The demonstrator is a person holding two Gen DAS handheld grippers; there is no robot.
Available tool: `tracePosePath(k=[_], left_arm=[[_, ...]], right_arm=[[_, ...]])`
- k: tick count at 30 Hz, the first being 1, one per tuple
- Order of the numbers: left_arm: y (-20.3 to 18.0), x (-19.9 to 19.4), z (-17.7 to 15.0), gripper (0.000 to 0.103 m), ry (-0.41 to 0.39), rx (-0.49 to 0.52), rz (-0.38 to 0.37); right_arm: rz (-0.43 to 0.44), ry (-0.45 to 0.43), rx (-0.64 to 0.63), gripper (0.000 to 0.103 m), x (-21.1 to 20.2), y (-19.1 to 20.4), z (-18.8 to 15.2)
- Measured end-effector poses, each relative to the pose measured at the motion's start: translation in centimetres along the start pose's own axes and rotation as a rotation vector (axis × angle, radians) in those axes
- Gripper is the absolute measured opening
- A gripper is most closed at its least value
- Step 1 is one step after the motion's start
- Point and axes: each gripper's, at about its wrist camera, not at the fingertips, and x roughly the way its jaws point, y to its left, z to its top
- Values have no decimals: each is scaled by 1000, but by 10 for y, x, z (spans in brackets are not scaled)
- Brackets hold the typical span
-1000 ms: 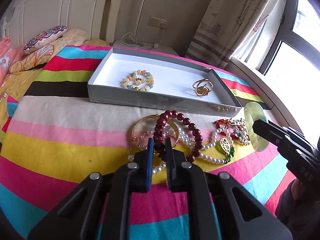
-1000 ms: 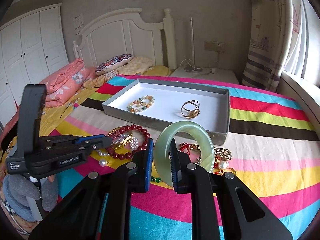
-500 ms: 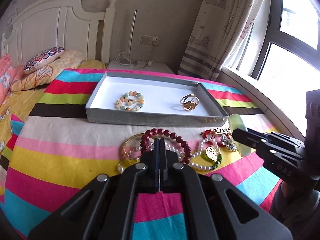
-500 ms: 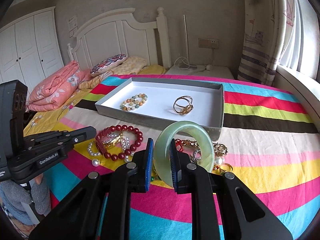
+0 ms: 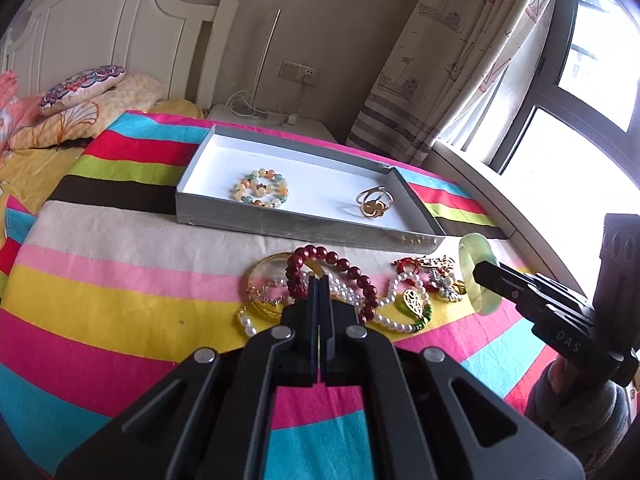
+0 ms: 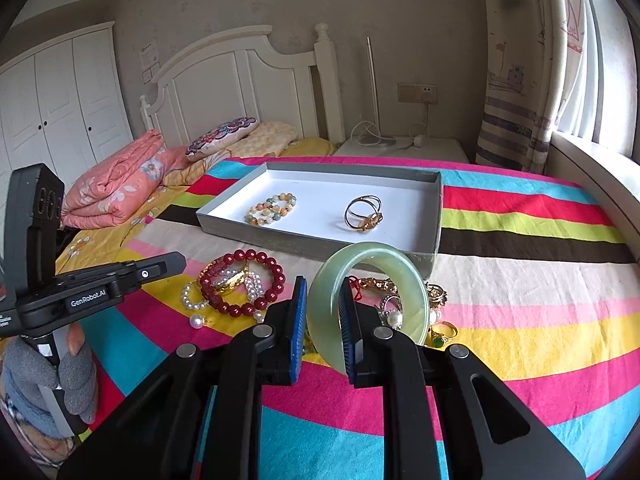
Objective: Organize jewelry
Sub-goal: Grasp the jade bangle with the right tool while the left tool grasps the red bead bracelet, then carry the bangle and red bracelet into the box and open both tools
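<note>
Your right gripper (image 6: 323,312) has its fingers clamped on the pale green bangle (image 6: 370,300), one finger outside the ring and one inside it — the bangle stands upright on its edge, above the striped blanket (image 6: 520,320). Your left gripper (image 5: 319,298) has its fingers pressed fully together; I cannot tell if anything is caught between them, because the tips sit right over the jewelry pile.

Just beyond the left fingertips, at about 12 o'clock, lies the dark red bead bracelet (image 5: 340,276), tangled with a white pearl strand (image 5: 384,316) and a gold bangle (image 5: 272,272). At about 2 o'clock from there you see a small heap of gold and red pieces (image 5: 432,276), close to the green bangle. From the right wrist view, a gold ring with a green stone (image 6: 442,334) lies at 3 o'clock of the bangle, near it.

Farther away, at 12 o'clock, the grey tray (image 6: 312,246) rests on the bed. Inside it — well apart from each other — are a pastel bead bracelet (image 6: 272,208) on the left and a gold wire ring (image 6: 363,214) on the right.
</note>
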Motion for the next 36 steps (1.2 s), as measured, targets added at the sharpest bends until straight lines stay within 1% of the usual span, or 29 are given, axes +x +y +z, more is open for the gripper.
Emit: tracePosePath(k=[1, 2, 3, 4, 5, 6, 8, 10, 11, 12, 13, 14, 16, 18, 19, 20, 21, 22, 24, 27, 31, 36], left_arm=[[1, 0, 0, 0, 13, -7, -29], [3, 2, 1, 3, 33, -21, -54], [6, 4, 2, 10, 47, -41, -67], [8, 6, 3, 37, 48, -53, -63], [10, 7, 5, 57, 42, -66, -52], [10, 9, 7, 60, 46, -68, -47], [8, 17, 13, 59, 78, -50, -36], [2, 30, 19, 58, 118, -6, -13], [-1, 37, 21, 50, 135, 12, -9], [-3, 45, 24, 45, 164, 30, -9], [-5, 52, 25, 42, 186, 40, 2], [-6, 60, 26, 42, 209, 58, 28], [-7, 69, 26, 42, 240, 73, 52], [-6, 79, 23, 35, 283, 79, 55], [-7, 79, 23, 32, 277, 91, 69], [-8, 79, 22, 25, 275, 97, 79], [-8, 77, 22, 21, 267, 92, 68], [-8, 74, 23, 13, 257, 90, 66], [-14, 65, 24, 13, 218, 109, 90], [-26, 49, 28, 13, 167, 118, 84], [-48, 24, 38, 13, 106, 145, 47], [-72, 3, 48, 13, 58, 176, 11]], right_arm=[[8, 0, 2, 16, -1, -1, 0], [15, -1, 6, 16, -2, -3, 0], [23, -5, 10, 16, -4, -4, 0], [29, -8, 12, 16, -6, -5, 1], [33, -12, 14, 16, -8, -6, 0], [36, -17, 17, 16, -9, -7, 0], [46, -25, 27, 16, -12, -11, -1], [49, -31, 38, 16, -14, -15, -2], [51, -32, 44, 16, -15, -17, -2], [54, -33, 51, 16, -15, -19, -2], [55, -34, 58, 16, -15, -21, -3], [55, -34, 61, 16, -16, -22, -4], [54, -35, 64, 16, -17, -24, -4], [56, -37, 61, 16, -18, -25, -5], [57, -37, 58, 16, -18, -25, -6], [58, -37, 55, 16, -18, -24, -6], [59, -37, 51, 16, -18, -23, -6], [61, -38, 48, 16, -18, -23, -6], [67, -38, 46, 16, -18, -22, -7], [71, -39, 44, 16, -18, -22, -7], [67, -46, 49, 16, -21, -25, -7], [63, -55, 59, 16, -26, -28, -6]])
